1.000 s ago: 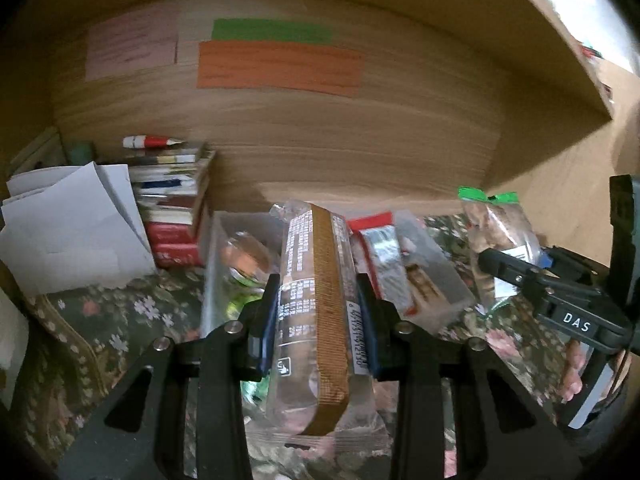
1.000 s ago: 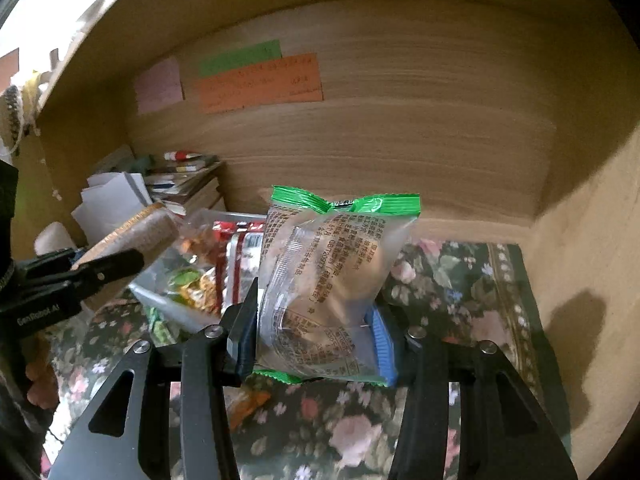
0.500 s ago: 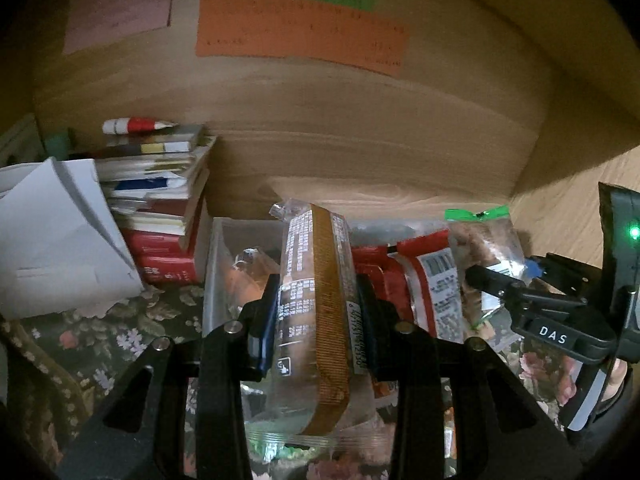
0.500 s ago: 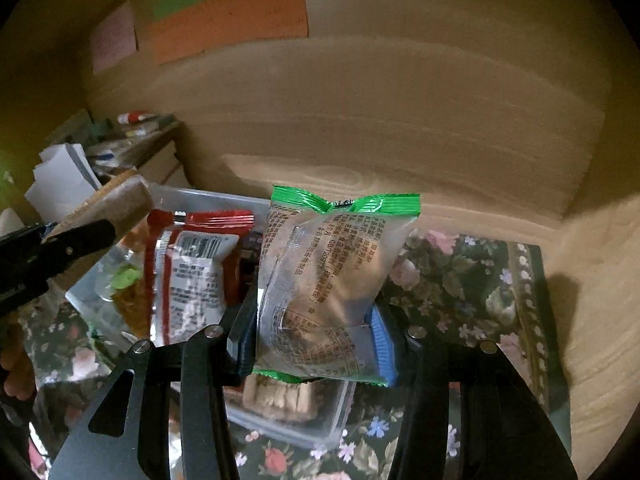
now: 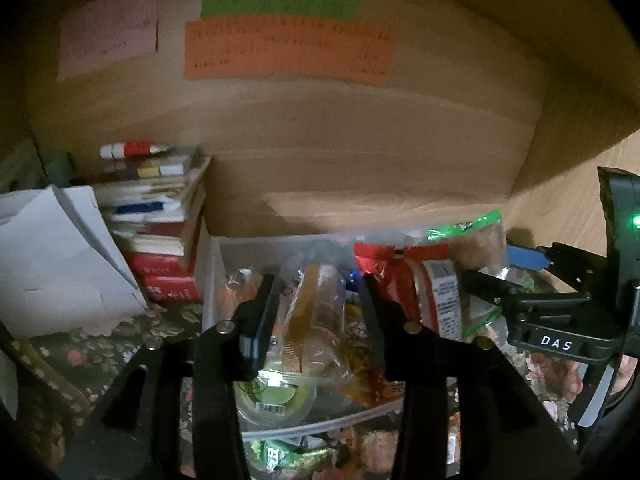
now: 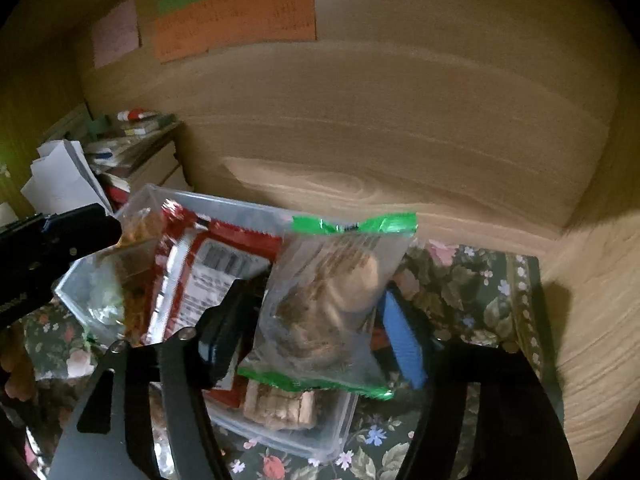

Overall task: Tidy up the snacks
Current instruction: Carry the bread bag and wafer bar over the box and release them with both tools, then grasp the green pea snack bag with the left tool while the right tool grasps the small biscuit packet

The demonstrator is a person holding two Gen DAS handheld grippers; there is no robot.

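Both grippers hang over the clear bin [image 6: 332, 446], jaws spread; left gripper [image 5: 316, 312] frees the wafer pack [image 5: 316, 320], right gripper [image 6: 316, 320] the green-edged bag [image 6: 332, 300] — released to drop in

Green-edged clear snack bag [image 6: 332, 304], red packet [image 6: 208, 276], dark floral cloth [image 6: 480, 284], seemingly orange note [image 5: 288, 50]

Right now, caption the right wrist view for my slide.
Right tool open around a cookie bag above the clear bin.
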